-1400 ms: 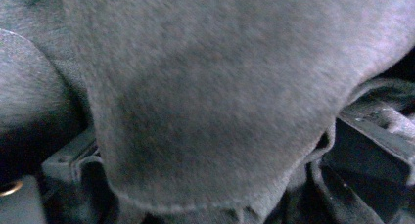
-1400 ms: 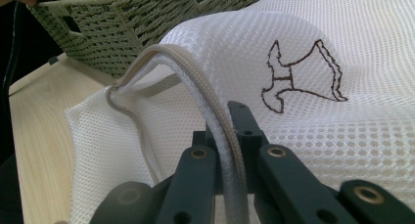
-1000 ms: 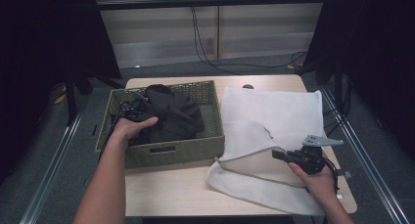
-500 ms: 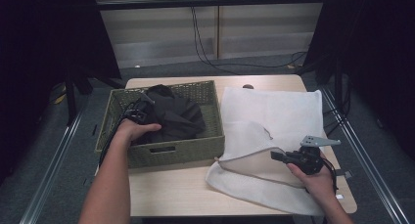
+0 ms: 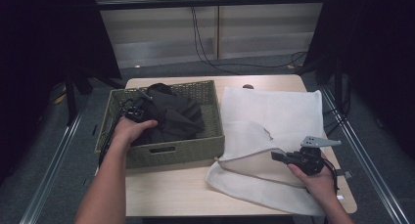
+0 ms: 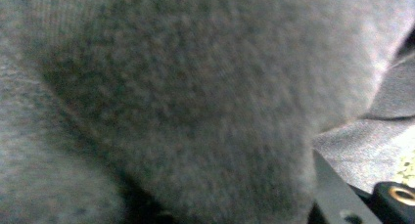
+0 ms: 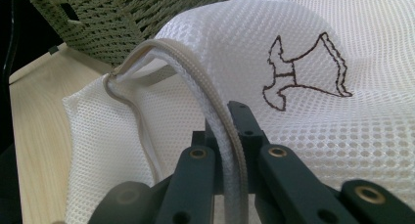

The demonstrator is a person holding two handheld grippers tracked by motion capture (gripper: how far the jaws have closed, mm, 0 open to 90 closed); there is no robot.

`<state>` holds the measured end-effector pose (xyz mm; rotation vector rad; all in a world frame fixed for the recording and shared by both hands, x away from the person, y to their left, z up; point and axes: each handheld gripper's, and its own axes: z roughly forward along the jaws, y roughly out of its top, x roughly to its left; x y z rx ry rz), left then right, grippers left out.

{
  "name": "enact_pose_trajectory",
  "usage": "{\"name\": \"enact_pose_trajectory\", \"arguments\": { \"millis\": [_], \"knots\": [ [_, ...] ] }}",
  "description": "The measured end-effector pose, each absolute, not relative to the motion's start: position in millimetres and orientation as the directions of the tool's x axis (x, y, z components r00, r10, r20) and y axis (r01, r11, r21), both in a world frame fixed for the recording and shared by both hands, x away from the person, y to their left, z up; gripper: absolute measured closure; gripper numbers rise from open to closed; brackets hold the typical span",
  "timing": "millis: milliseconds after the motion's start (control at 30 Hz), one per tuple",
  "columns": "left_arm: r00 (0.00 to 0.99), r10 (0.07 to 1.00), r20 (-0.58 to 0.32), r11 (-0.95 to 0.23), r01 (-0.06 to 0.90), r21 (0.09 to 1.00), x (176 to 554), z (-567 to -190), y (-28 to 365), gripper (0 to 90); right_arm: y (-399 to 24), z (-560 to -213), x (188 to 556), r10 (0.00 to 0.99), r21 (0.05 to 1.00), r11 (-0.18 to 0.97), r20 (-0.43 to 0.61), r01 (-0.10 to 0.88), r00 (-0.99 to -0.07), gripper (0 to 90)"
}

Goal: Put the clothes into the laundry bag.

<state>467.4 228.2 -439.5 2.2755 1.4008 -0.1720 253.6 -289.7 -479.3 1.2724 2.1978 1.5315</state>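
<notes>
- While the right gripper [image 5: 283, 157] is pinching the zippered edge [image 7: 186, 72] of the white mesh laundry bag [image 5: 274, 121] and holding it lifted off the table [image 5: 166, 194], the left gripper [image 5: 134, 110] is down in the woven basket [image 5: 166, 153], its jaws having just been closing on the dark garment [image 5: 171, 117].
- In the left gripper view, grey knit fabric [image 6: 186, 101] is bunching right against the lens, so the left jaws are gripping cloth (how deep a bite, I cannot tell).
- Progress, as I judge it: early going. The bag mouth is being held up, but the garment is lying wholly in the basket; lifting it out, carrying it across and feeding it into the bag are all left.
- The garment is sitting crumpled, its bulk running roughly from the basket's far left toward its near right.
- The bag is lying flat, its long axis running near-to-far, with the raised opening facing left toward the basket.
</notes>
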Motion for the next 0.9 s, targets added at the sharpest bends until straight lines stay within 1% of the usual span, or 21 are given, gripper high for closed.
{"name": "enact_pose_trajectory", "arguments": {
  "millis": [33,67,100,133,167,200,233,300,333,367,467,600,733,900],
  "knots": [
    [0.499,0.805,-0.321,-0.391,0.853,0.346,466,-436,229,74.6,-290,-480,253,0.723,0.832,0.106,0.311,0.544,-0.616,87.8],
    [0.499,0.805,-0.321,-0.391,0.853,0.346,466,-436,229,74.6,-290,-480,253,0.723,0.833,0.104,0.313,0.544,-0.616,87.9],
    [0.533,0.793,-0.296,-0.4,0.821,0.406,461,-428,229,74.5,-290,-480,253,0.721,0.833,0.103,0.314,0.544,-0.617,87.9],
    [0.541,0.794,-0.276,-0.396,0.806,0.441,458,-423,228,74.5,-290,-479,253,0.722,0.833,0.103,0.313,0.544,-0.617,87.9],
    [0.541,0.794,-0.276,-0.396,0.806,0.441,458,-423,228,74.6,-290,-479,253,0.725,0.834,0.107,0.307,0.541,-0.617,87.9],
    [0.561,0.789,-0.251,-0.407,0.784,0.469,455,-418,228,74.5,-290,-479,252,0.727,0.835,0.108,0.304,0.54,-0.616,87.9],
    [0.575,0.79,-0.214,-0.407,0.752,0.518,449,-411,228,74.6,-290,-479,252,0.727,0.834,0.109,0.304,0.54,-0.616,87.8],
    [0.587,0.785,-0.196,-0.401,0.724,0.561,443,-406,228,74.6,-290,-480,252,0.726,0.833,0.108,0.308,0.543,-0.615,87.9],
    [0.587,0.785,-0.196,-0.401,0.724,0.561,443,-406,228,74.6,-290,-480,252,0.726,0.833,0.108,0.308,0.543,-0.615,87.9],
    [0.585,0.792,-0.178,-0.379,0.698,0.607,437,-402,227,74.6,-290,-481,252,0.726,0.83,0.104,0.313,0.547,-0.612,87.9],
    [0.588,0.793,-0.159,-0.346,0.65,0.676,428,-392,232,74.6,-290,-480,252,0.73,0.832,0.109,0.305,0.544,-0.612,87.9],
    [0.59,0.793,-0.153,-0.273,0.569,0.776,413,-377,241,74.6,-290,-480,252,0.728,0.832,0.107,0.307,0.545,-0.612,88.0],
    [0.615,0.783,-0.091,-0.289,0.49,0.822,397,-356,240,74.6,-289,-479,253,0.73,0.833,0.102,0.309,0.544,-0.61,88.0],
    [0.65,0.749,-0.129,-0.245,0.452,0.858,386,-342,240,74.6,-289,-479,253,0.729,0.834,0.102,0.309,0.542,-0.611,88.0]
  ]
}}
